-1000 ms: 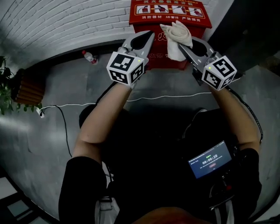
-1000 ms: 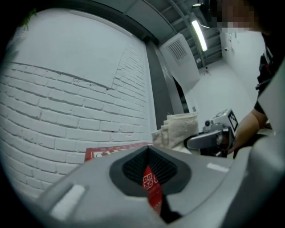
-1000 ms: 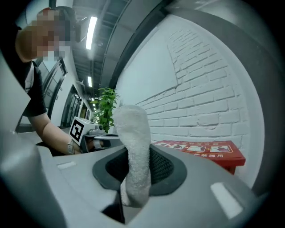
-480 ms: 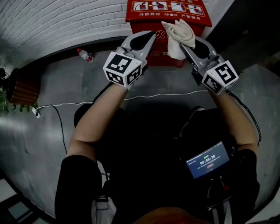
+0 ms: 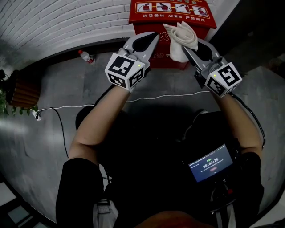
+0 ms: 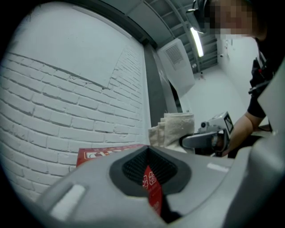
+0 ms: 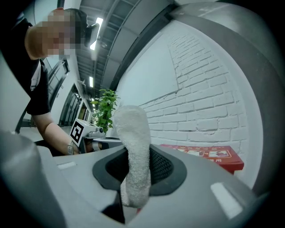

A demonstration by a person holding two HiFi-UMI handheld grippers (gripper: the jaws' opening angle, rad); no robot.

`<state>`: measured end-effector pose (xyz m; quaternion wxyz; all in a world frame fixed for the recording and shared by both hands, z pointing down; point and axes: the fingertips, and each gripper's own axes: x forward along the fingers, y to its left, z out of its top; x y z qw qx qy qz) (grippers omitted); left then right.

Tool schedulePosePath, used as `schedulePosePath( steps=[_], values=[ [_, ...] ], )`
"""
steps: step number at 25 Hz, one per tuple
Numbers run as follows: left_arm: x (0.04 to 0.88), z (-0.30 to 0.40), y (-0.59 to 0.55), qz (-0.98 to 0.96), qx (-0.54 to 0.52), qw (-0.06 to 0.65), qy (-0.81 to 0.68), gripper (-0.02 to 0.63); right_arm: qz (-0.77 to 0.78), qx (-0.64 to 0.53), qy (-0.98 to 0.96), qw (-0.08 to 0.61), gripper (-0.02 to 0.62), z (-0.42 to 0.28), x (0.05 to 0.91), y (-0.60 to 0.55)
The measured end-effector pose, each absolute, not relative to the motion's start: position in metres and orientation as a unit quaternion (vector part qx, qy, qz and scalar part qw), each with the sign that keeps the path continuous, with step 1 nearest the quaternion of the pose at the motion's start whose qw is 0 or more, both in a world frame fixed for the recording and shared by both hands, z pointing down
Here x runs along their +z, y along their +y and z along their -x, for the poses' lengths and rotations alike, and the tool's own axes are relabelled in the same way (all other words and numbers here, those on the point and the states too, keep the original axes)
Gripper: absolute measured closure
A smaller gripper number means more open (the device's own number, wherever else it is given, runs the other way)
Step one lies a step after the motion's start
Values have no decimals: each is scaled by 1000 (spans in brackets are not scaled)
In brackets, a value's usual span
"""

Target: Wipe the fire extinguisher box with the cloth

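Note:
A red fire extinguisher box point(image 5: 153, 13) stands against the white brick wall, its lid printed with pictograms. My right gripper point(image 5: 184, 43) is shut on a folded off-white cloth point(image 5: 180, 38), which hangs over the box's top front edge. In the right gripper view the cloth point(image 7: 133, 156) rises between the jaws, and the red box point(image 7: 209, 156) lies beyond it. My left gripper point(image 5: 153, 36) is shut with nothing in it, its tip at the box's front left. The left gripper view shows the red box point(image 6: 100, 153) and the cloth point(image 6: 173, 129) held by the other gripper.
A plastic bottle point(image 5: 84, 56) lies on the grey floor by the wall, left of the box. A white cable point(image 5: 169, 95) runs across the floor. A potted plant point(image 5: 9, 95) and brown planter sit far left. A device with a lit screen point(image 5: 212, 162) hangs at the person's waist.
Over the second the view shifted slightly, so the box sits a little higher. Both grippers and the cloth keep nearly the same place at the box's front edge.

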<state>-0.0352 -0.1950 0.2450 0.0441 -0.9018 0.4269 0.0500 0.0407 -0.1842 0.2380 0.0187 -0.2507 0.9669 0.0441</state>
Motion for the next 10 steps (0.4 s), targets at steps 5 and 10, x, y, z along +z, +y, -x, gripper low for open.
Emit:
schedulePosePath(
  steps=[5, 10],
  values=[
    [244, 37, -194, 902, 51, 44, 427, 607, 248, 42, 968, 16, 500, -38, 239, -182],
    [244, 36, -193, 902, 51, 44, 426, 607, 244, 41, 969, 21, 500, -37, 237, -180]
  ],
)
